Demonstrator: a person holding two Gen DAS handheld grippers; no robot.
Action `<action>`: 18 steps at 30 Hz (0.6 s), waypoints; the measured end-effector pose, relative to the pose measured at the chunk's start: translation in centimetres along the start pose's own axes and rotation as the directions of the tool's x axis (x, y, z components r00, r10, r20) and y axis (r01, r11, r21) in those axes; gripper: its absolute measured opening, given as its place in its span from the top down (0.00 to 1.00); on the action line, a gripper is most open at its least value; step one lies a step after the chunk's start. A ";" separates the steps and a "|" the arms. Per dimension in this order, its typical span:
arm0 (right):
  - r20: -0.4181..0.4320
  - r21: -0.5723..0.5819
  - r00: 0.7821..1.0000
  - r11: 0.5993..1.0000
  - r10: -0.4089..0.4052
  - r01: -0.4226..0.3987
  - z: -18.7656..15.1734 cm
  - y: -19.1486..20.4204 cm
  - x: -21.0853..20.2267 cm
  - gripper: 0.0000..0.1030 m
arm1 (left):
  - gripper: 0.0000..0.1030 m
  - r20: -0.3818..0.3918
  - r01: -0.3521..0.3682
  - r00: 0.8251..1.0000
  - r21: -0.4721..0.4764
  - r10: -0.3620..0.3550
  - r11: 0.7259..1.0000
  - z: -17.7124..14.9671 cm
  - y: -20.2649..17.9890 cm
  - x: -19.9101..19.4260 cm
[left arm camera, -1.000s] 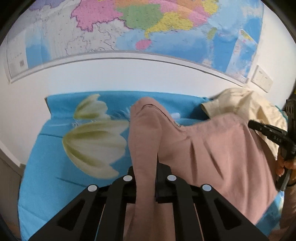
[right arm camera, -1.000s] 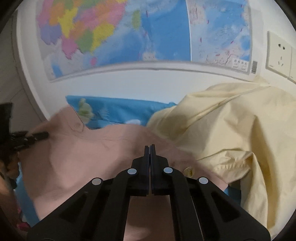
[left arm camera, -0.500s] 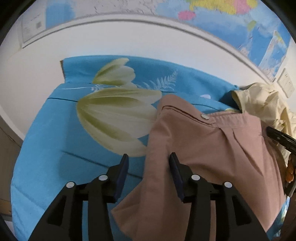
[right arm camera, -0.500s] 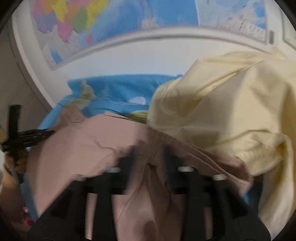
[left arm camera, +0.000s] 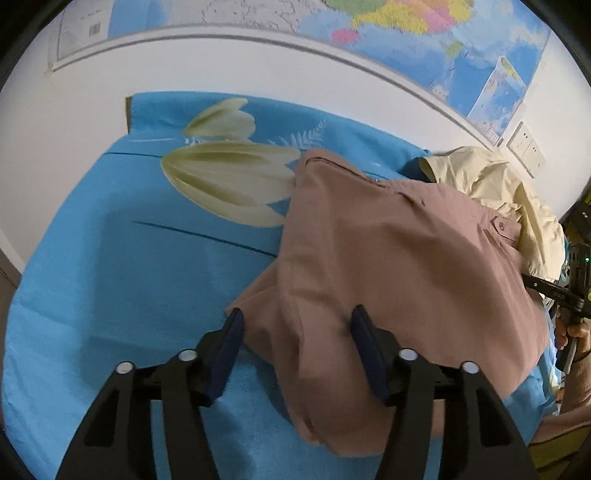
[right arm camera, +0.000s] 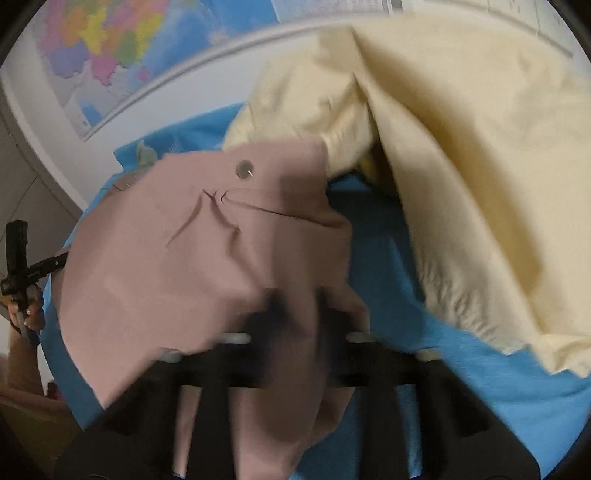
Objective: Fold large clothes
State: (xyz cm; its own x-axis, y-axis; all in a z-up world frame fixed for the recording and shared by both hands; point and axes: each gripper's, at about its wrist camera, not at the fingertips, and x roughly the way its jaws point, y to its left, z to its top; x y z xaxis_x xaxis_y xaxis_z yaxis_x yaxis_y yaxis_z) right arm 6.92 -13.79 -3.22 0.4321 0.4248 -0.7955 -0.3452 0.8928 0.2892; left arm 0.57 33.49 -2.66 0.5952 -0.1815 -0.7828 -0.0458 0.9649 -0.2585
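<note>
A dusty-pink garment [left arm camera: 388, 258] lies bunched on the blue flowered bedsheet [left arm camera: 129, 258]. My left gripper [left arm camera: 297, 336] sits low over its near edge, jaws opening. A fold of the pink cloth lies between the blue pads [left arm camera: 229, 332] without being pressed. In the blurred right wrist view, the pink garment [right arm camera: 221, 251] runs up between the fingers of my right gripper [right arm camera: 300, 302], which is shut on it. A metal button [right arm camera: 243, 170] shows near its far edge. The person's hand holding the right gripper [left arm camera: 569, 295] shows at the right edge of the left wrist view.
A pale yellow garment [right arm camera: 461, 166] is heaped at the right of the bed, touching the pink one, and appears as the yellow garment [left arm camera: 491, 184] by the wall. A map [left arm camera: 424, 33] and wall sockets [left arm camera: 526, 147] hang behind. Bare sheet [right arm camera: 406, 332] lies between the garments.
Both grippers came down toward the bed. The pink garment, held up before, now rests on the sheet. The left gripper opened and let go; the right opened, then shut on the cloth again.
</note>
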 end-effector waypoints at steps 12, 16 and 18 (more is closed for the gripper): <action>0.030 0.090 0.999 0.996 -0.014 0.012 0.2 -1.3 -0.6 0.75 | 0.40 -0.002 -0.042 0.999 -0.063 0.042 0.997 -0.1 -0.2 -0.1; 0.056 0.170 0.997 0.984 0.051 -0.060 -1.2 -3.0 -3.1 0.48 | 0.39 0.021 0.017 1.000 -0.126 -0.015 0.992 -1.6 1.2 -2.5; 0.053 0.204 0.995 0.974 0.089 -0.098 -2.3 -3.5 -3.9 0.44 | 0.39 0.024 0.033 0.999 -0.121 -0.030 0.992 -2.4 1.0 -3.3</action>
State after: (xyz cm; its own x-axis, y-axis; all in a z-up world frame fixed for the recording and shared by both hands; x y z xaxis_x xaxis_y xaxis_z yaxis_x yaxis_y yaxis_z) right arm 4.52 -18.88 -2.32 0.4433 0.5097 -0.7373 -0.2083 0.8586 0.4684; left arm -3.35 34.62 -1.67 0.6156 -0.2056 -0.7608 -0.1231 0.9284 -0.3505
